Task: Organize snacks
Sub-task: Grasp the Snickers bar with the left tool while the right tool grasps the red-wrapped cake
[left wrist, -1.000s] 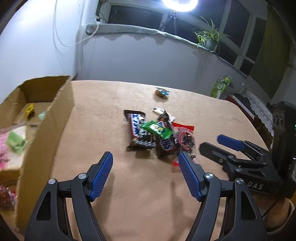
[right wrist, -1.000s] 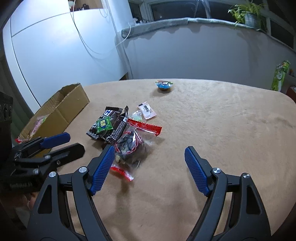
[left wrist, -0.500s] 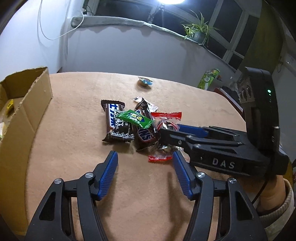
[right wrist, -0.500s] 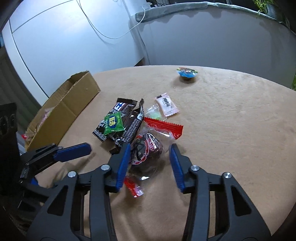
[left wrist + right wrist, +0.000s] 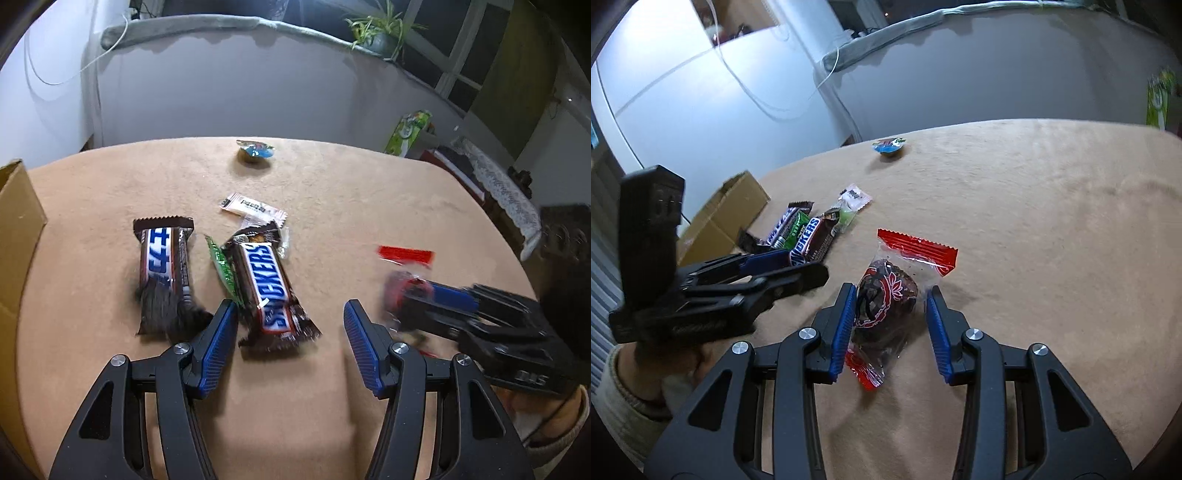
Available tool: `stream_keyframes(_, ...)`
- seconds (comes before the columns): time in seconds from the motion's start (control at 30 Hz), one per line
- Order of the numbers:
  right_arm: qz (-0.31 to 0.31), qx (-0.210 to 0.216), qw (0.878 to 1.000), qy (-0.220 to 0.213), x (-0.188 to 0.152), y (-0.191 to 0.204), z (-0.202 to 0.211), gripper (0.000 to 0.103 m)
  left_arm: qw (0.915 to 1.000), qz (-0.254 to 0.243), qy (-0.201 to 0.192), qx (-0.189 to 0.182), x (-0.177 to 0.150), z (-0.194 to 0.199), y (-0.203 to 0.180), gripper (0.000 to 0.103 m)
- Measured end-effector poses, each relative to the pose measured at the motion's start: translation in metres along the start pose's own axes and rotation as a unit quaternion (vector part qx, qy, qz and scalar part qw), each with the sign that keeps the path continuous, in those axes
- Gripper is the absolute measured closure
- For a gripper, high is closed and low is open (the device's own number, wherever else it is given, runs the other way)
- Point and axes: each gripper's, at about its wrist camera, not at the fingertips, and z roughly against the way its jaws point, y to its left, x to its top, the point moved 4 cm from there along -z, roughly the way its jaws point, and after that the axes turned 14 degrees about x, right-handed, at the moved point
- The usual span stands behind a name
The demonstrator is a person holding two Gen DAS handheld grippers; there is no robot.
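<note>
1. Left hand-held gripper (image 5: 290, 332): jaws partly apart and just been closing. The lower end of the Snickers bar (image 5: 271, 291) lies between the blue pads. The left pad sits against the bar's edge and the tip of a green wrapper (image 5: 221, 267); the right pad stands clear of the bar. No grip established.
2. Right hand-held gripper (image 5: 892, 317): jaws narrowed, with a clear packet with red ends (image 5: 890, 299) holding a dark round snack between the pads. The left pad touches the packet; whether the right pad presses the film cannot be told. The packet is blurred in the left wrist view.
3. A second chocolate bar (image 5: 164, 264), brown with a blue and white label, lies flat just left of the green wrapper.
4. A small white sachet (image 5: 253, 209) lies beyond the Snickers bar. A small blue-lidded cup (image 5: 255, 152) stands well apart, near the far edge.
5. The bench (image 5: 369, 206) carries a tan cloth. A cardboard box (image 5: 727, 216) stands open at its left side.
</note>
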Motion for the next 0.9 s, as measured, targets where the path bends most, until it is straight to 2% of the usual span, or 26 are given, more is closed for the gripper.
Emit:
stream_keyframes(0.03,-0.002,0.004,1.000,-0.002,0.001,-0.001,-0.001,0.063,1.0000,-0.001,0.000,0.004,0.002,-0.001,-0.001,0.046)
stream_keyframes(0.07,-0.003,0.006,1.000,-0.003,0.001,-0.002,-0.001,0.063,1.0000,0.000,-0.001,0.008,0.003,0.000,-0.001,0.057)
stream_keyframes(0.1,-0.004,0.008,1.000,-0.004,0.001,-0.002,-0.001,0.063,0.9999,0.002,-0.001,0.012,0.004,0.000,0.000,0.062)
stream_keyframes(0.17,-0.008,0.014,1.000,-0.007,-0.001,-0.004,0.001,0.063,0.9998,0.007,-0.003,0.016,0.002,0.001,0.002,0.069)
stream_keyframes(0.4,-0.008,0.023,0.999,-0.023,0.000,-0.003,0.005,0.063,0.9997,0.009,-0.003,0.021,-0.006,0.008,0.000,0.070)
stream_keyframes(0.6,0.002,0.021,0.999,-0.024,-0.003,0.001,0.009,0.063,0.9996,0.024,0.012,0.001,-0.036,0.030,0.004,0.069)
stream_keyframes(0.7,0.005,0.019,1.000,-0.020,-0.003,0.001,0.007,0.063,0.9998,0.002,0.016,0.013,-0.048,0.041,0.003,0.064)
stream_keyframes(0.73,0.004,0.018,1.000,-0.020,-0.003,0.001,0.007,0.063,0.9995,-0.001,0.017,0.025,-0.052,0.045,0.003,0.058)
stream_keyframes(0.9,0.004,0.016,1.000,-0.020,-0.003,0.001,0.005,0.063,0.9993,-0.014,0.015,0.032,-0.063,0.058,-0.009,0.057)
